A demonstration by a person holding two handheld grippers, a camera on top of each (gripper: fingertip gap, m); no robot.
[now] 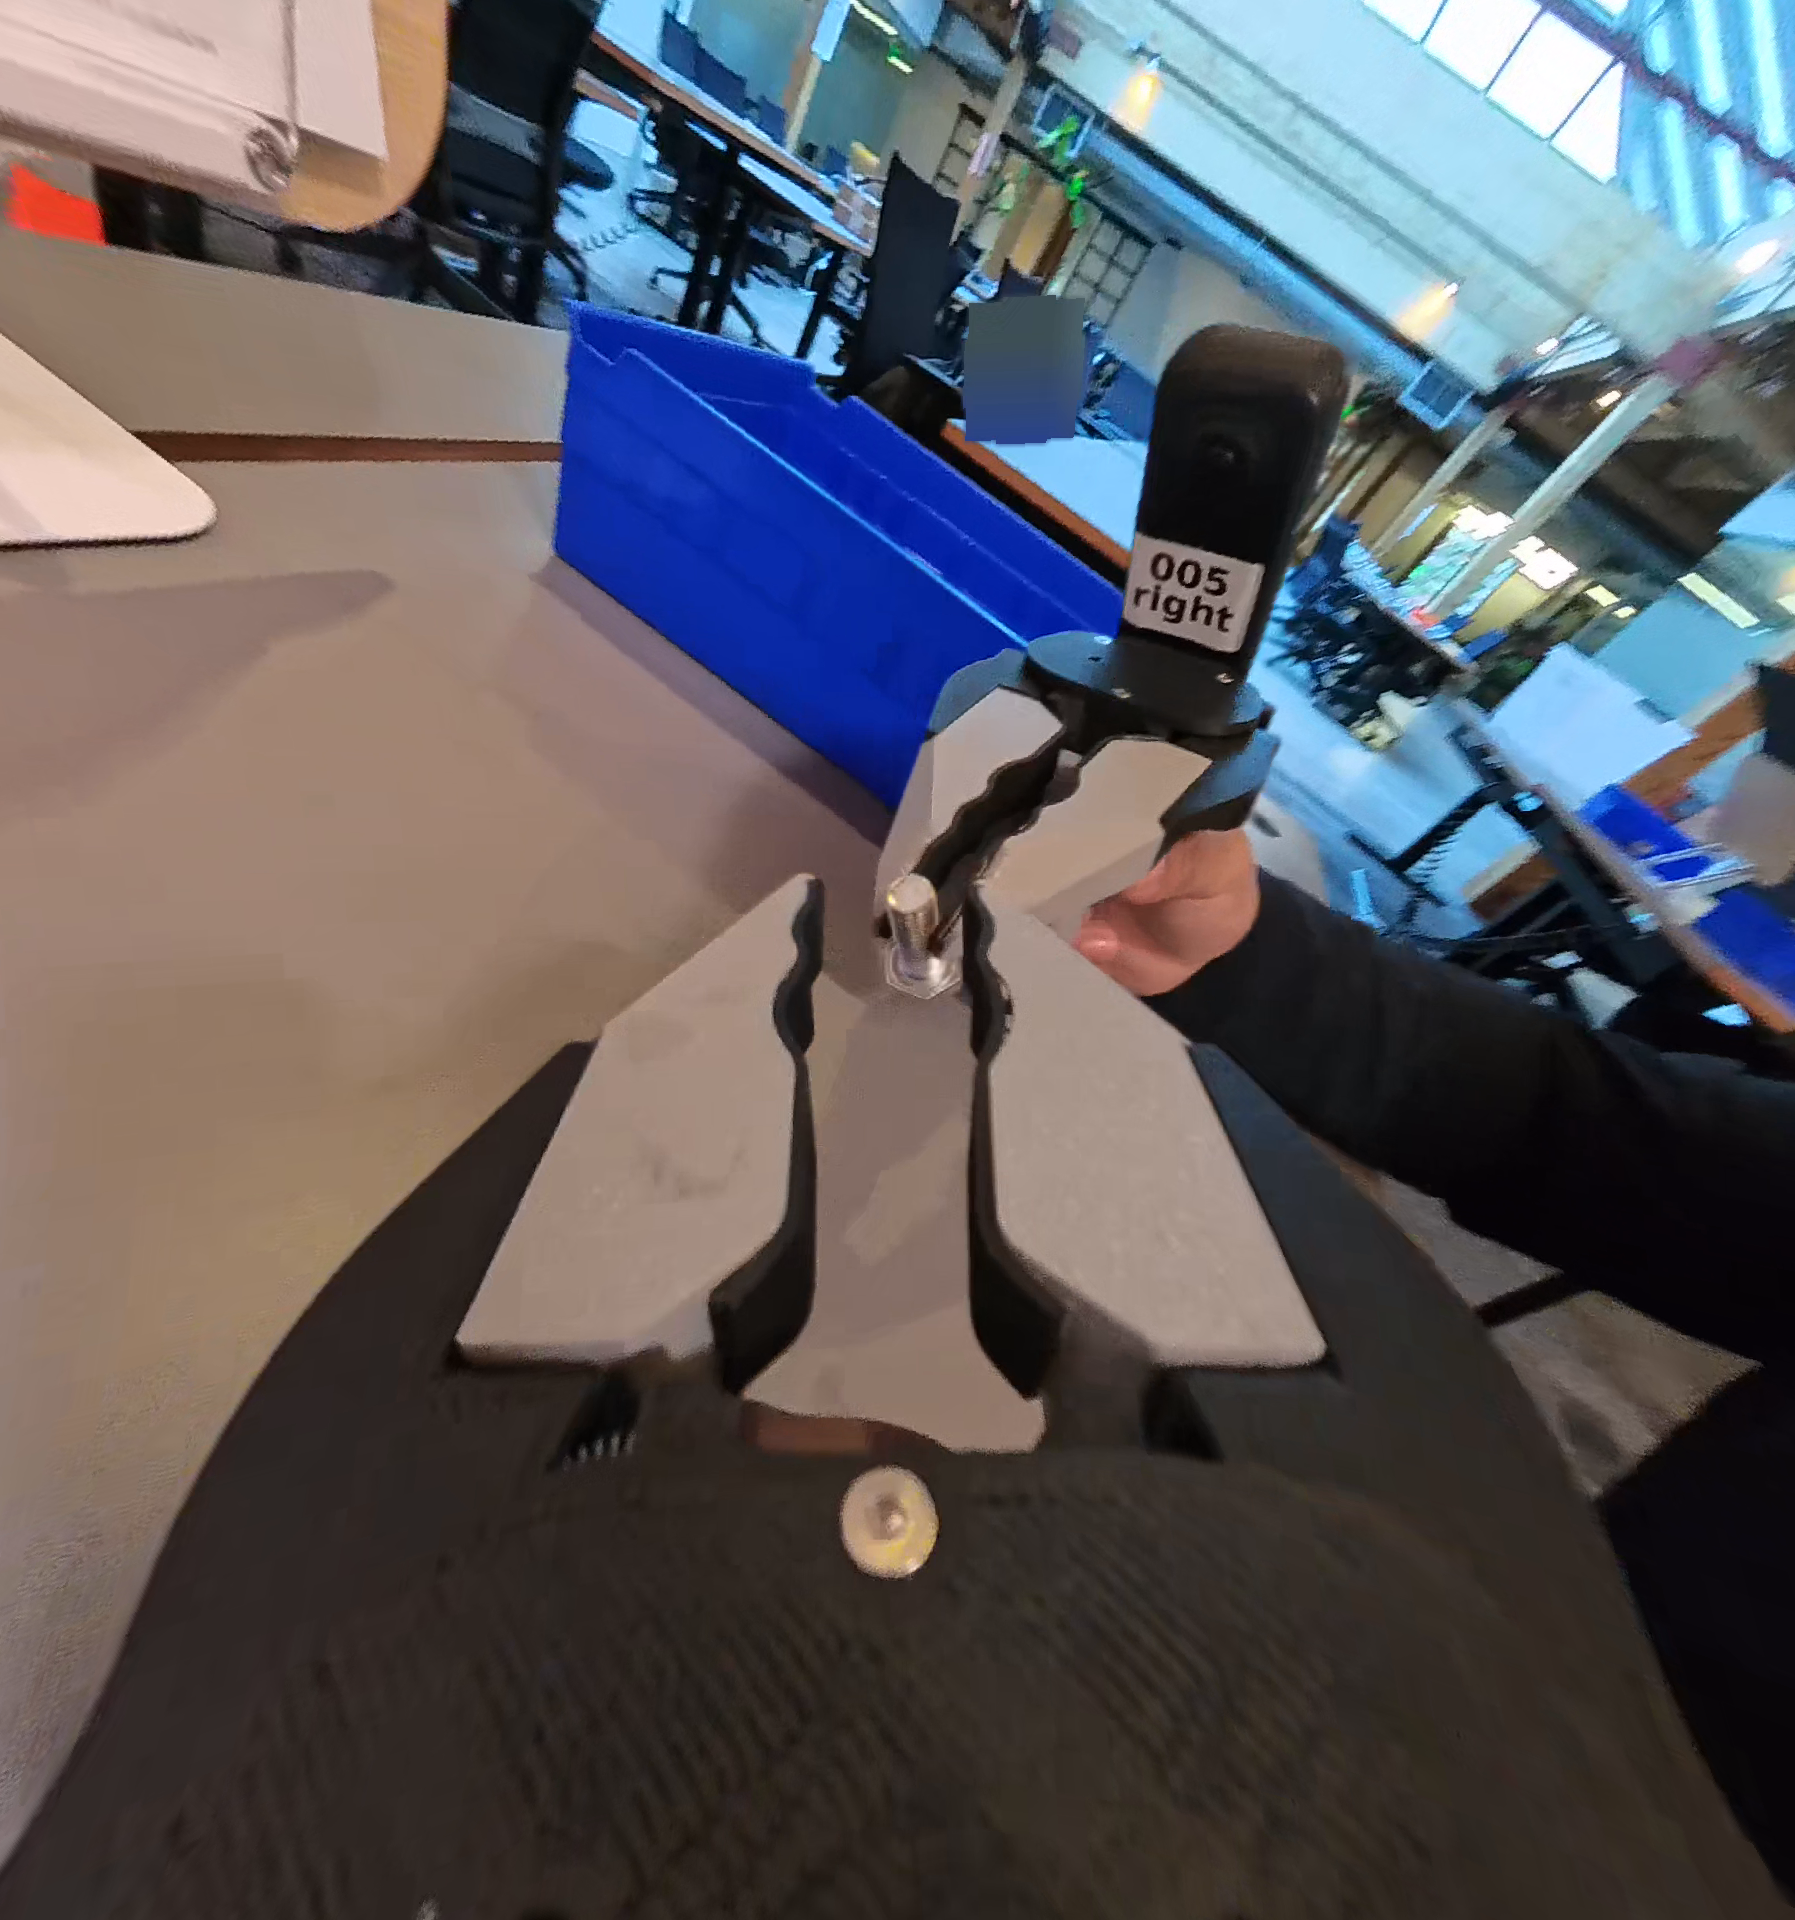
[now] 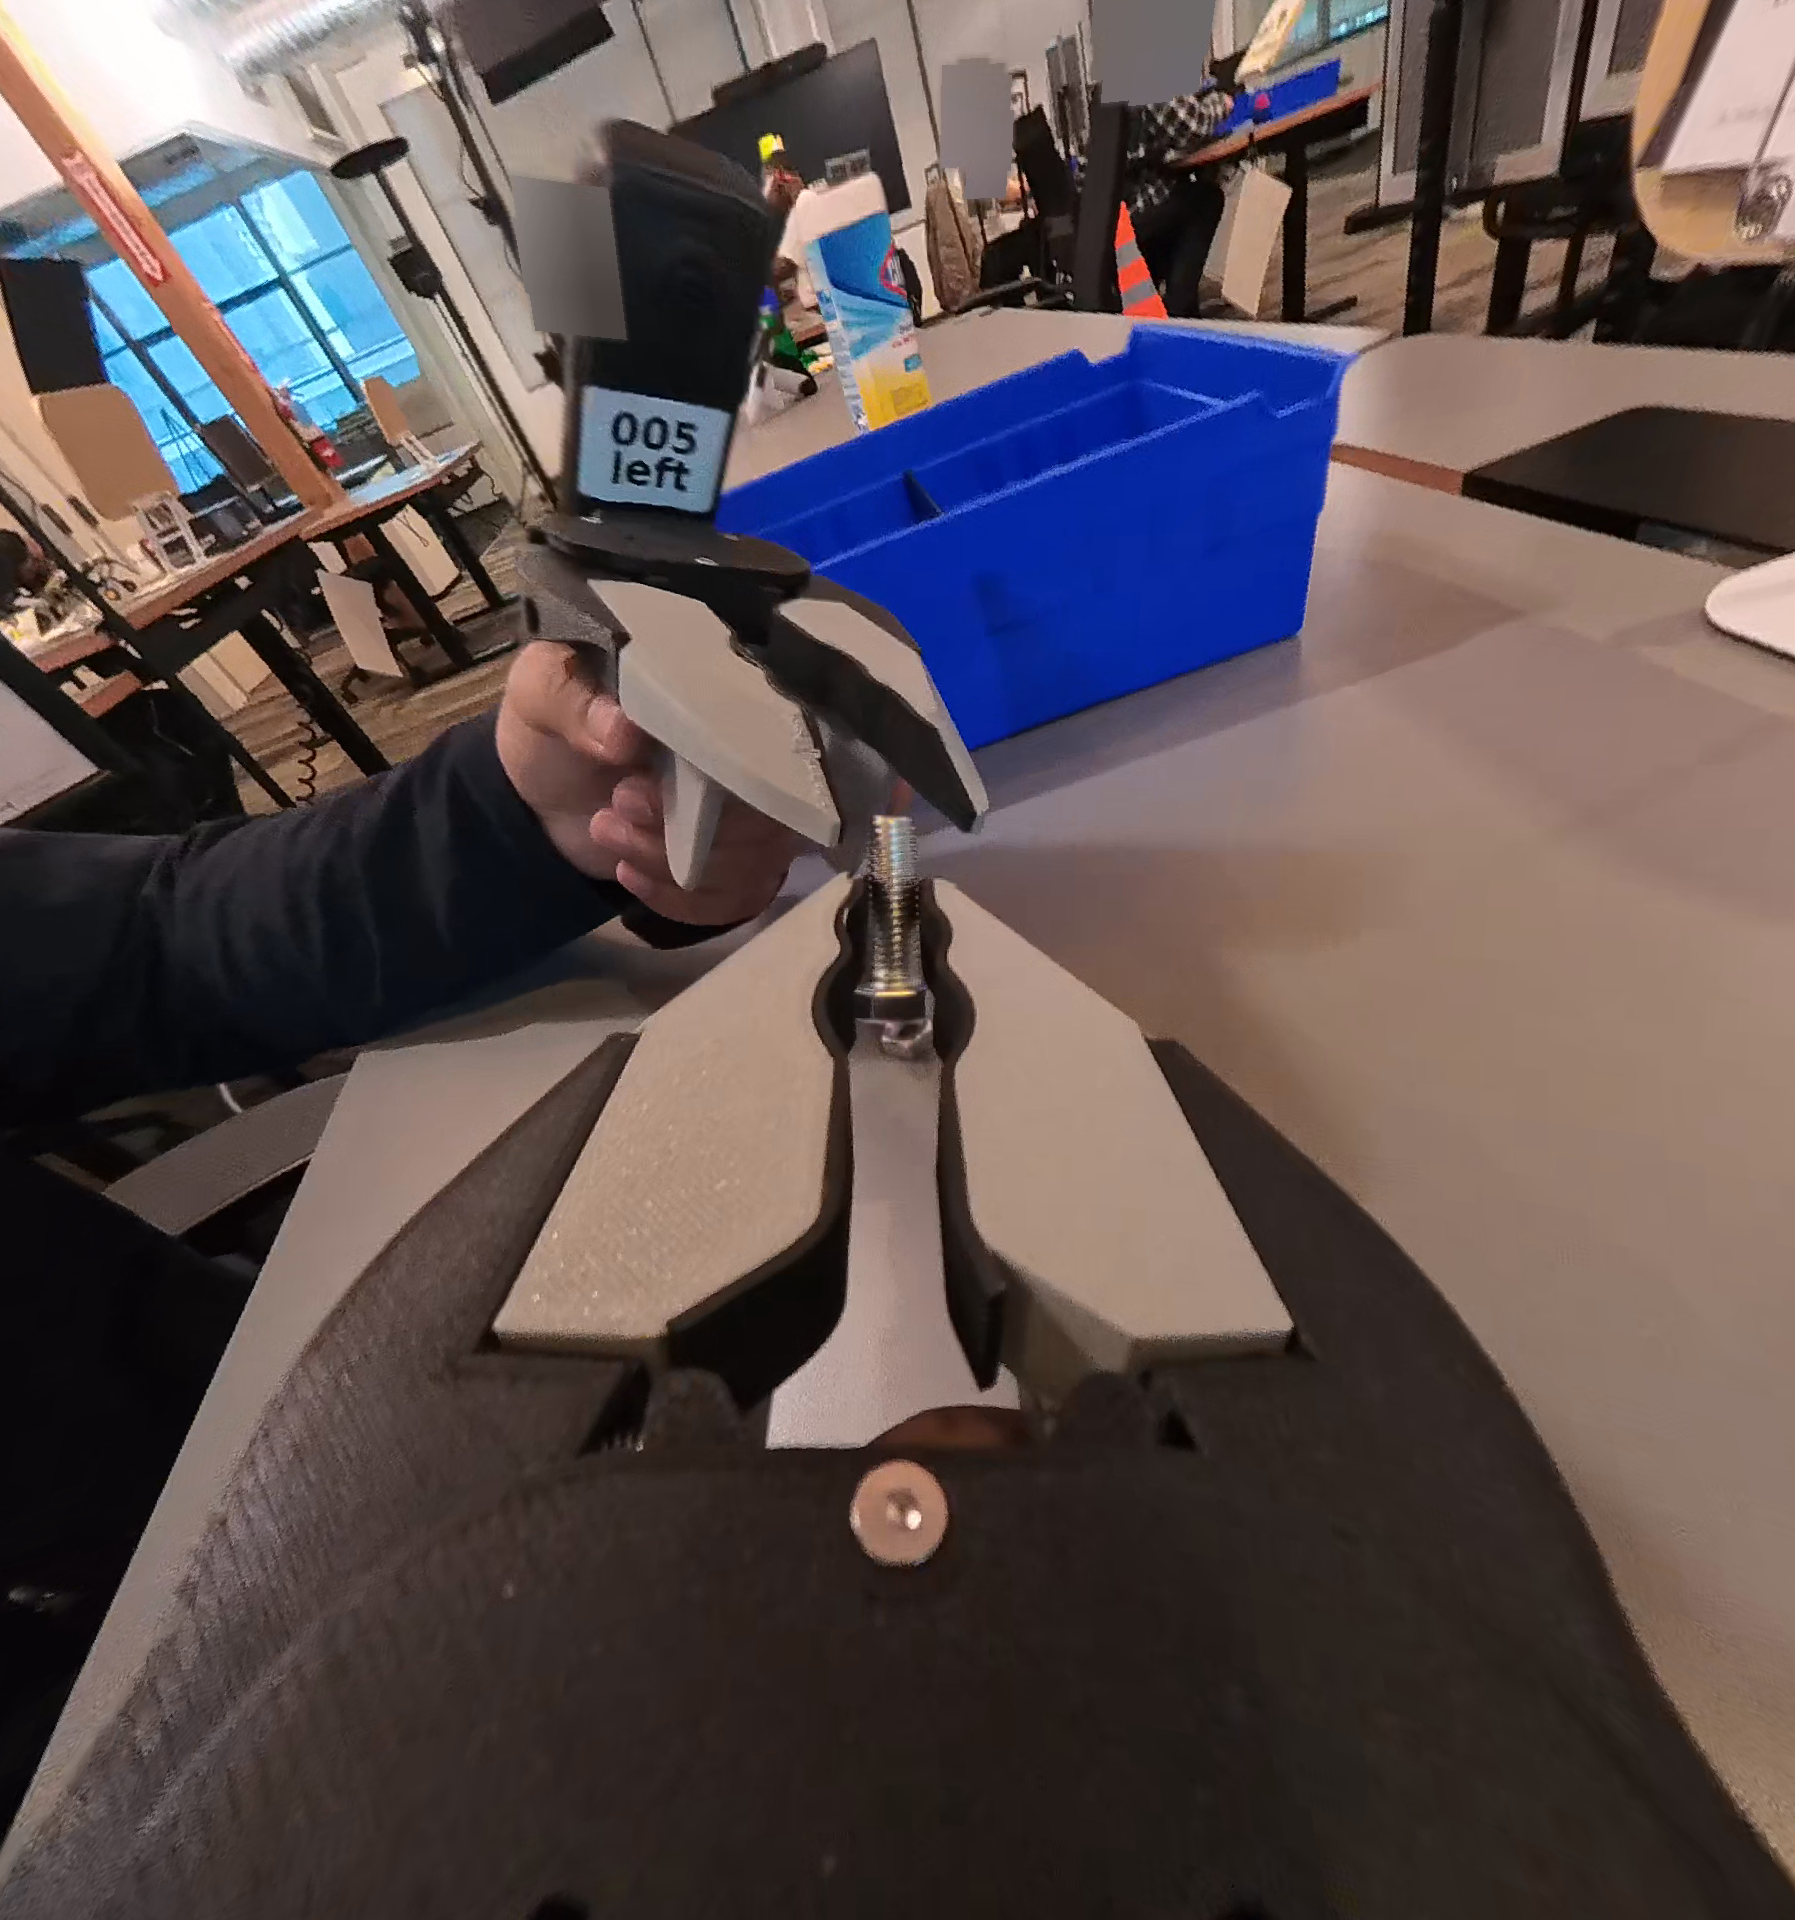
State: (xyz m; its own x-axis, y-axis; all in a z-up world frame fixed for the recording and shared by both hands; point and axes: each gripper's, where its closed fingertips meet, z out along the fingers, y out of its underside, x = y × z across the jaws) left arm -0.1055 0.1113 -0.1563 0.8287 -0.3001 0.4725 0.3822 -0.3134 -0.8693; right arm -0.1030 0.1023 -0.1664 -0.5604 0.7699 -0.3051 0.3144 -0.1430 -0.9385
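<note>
standing head-down on the grey counter (image 2: 1392, 935) is a silver hex bolt (image 2: 891, 935), thread pointing up. my right tool (image 2: 893, 914) is clamped on its shank just above the head. my left tool (image 1: 893, 935) sits apart, tips either side of the bolt's top, not gripping. a blue plastic bin (image 2: 1080, 561) stands just beyond, a wipes canister (image 2: 867, 312) behind it.

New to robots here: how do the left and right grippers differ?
The right gripper is shut on the shaft of the upright bolt; the left gripper is open, fingers flanking its top. The right reaches in low; the left tilts down from above. Both are hand-held, with grey fingers.
</note>
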